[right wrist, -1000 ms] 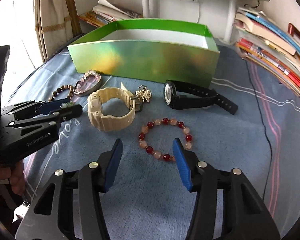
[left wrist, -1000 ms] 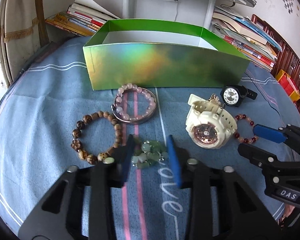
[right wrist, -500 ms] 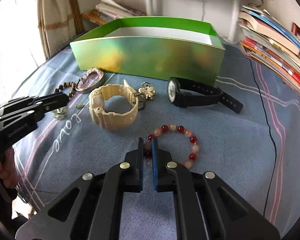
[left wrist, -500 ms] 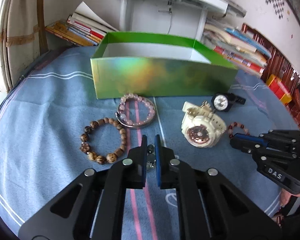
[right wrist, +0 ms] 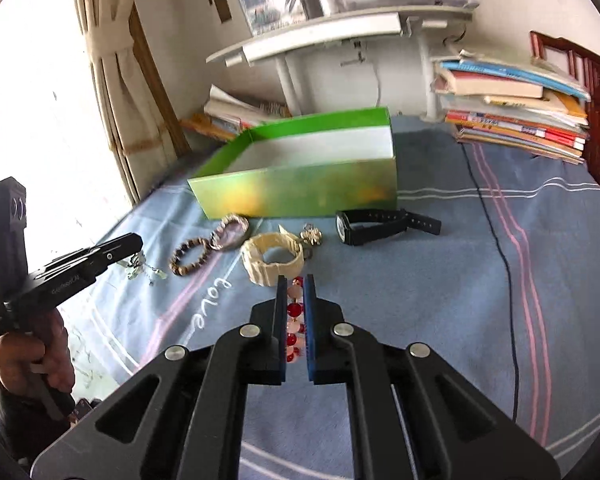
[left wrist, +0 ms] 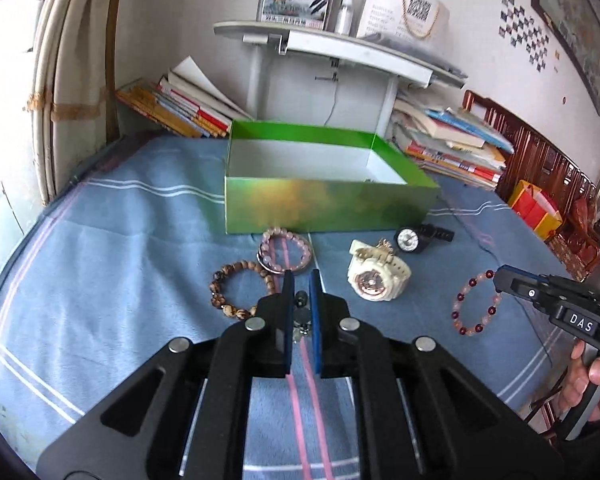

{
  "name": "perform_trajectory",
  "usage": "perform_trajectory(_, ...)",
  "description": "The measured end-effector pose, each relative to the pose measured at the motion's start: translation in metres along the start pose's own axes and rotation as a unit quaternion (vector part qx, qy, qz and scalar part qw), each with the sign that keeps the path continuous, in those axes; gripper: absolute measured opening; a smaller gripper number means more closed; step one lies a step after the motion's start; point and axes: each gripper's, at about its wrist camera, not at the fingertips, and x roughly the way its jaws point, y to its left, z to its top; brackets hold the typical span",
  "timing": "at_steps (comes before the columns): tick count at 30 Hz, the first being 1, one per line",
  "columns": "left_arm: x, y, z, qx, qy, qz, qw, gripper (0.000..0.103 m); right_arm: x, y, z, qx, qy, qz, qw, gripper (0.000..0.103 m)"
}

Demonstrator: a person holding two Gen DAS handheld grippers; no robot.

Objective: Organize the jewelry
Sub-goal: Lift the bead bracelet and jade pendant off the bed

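Blue striped bedspread (left wrist: 120,248); book stacks (right wrist: 516,108) by wall. Left tool (left wrist: 301,280) pinching green bracelet (right wrist: 142,270); right tool (right wrist: 292,285) pinching red-pink bracelet (left wrist: 476,304).

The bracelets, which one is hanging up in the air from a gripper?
The red and pink bead bracelet: it dangles from the right gripper, while the brown wooden bracelet and pink bracelet lie on the blue cloth.

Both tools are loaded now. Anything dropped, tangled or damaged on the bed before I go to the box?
Nothing stands out. The left tool grips the green bracelet, the right tool the red bead bracelet; the green box is upright.
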Motion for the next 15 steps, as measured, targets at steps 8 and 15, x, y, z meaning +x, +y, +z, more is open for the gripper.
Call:
perform_trajectory(8,-0.023,-0.007,-0.007,0.004,-0.014,-0.006,0.9999,0.007,-0.022,0.029,-0.008,-0.029,-0.036,-0.015,0.999,0.007)
perform_trajectory(15,-0.032,-0.012,-0.014,0.013,-0.018,-0.01,0.9997,0.007,-0.029,0.04,-0.014,-0.038,-0.052,-0.025,0.998,0.007)
